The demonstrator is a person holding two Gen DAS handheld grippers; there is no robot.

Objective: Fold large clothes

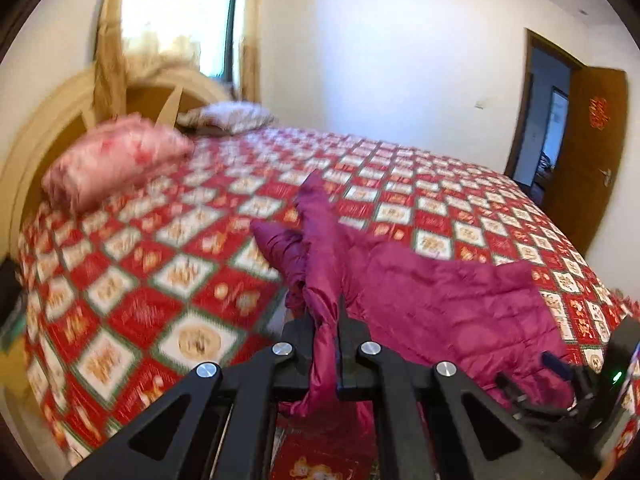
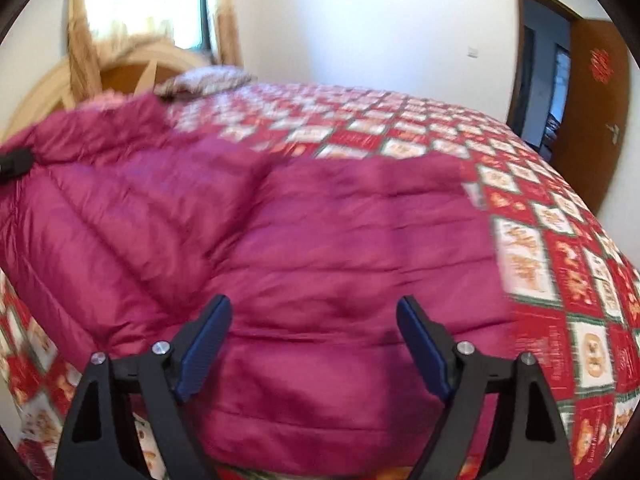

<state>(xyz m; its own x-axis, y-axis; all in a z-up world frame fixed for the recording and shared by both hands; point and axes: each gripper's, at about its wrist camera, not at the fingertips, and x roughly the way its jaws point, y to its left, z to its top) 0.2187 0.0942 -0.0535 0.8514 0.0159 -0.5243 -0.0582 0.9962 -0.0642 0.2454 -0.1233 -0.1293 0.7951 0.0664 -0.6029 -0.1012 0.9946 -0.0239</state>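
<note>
A magenta quilted down jacket [image 1: 440,300] lies on the bed with the red and white checked cover [image 1: 160,264]. My left gripper [image 1: 326,320] is shut on a bunched part of the jacket, likely a sleeve, which runs up between the fingers. In the right wrist view the jacket [image 2: 320,240] spreads wide across the bed. My right gripper [image 2: 314,316] is open and empty just above the jacket's near edge. It also shows at the right edge of the left wrist view [image 1: 600,380].
A pink pillow [image 1: 116,160] and a patterned pillow [image 1: 228,118] lie by the wooden headboard [image 1: 48,128]. A window with curtains is behind. An open brown door [image 1: 584,152] stands at the right. The bed's far half is bare cover [image 2: 420,120].
</note>
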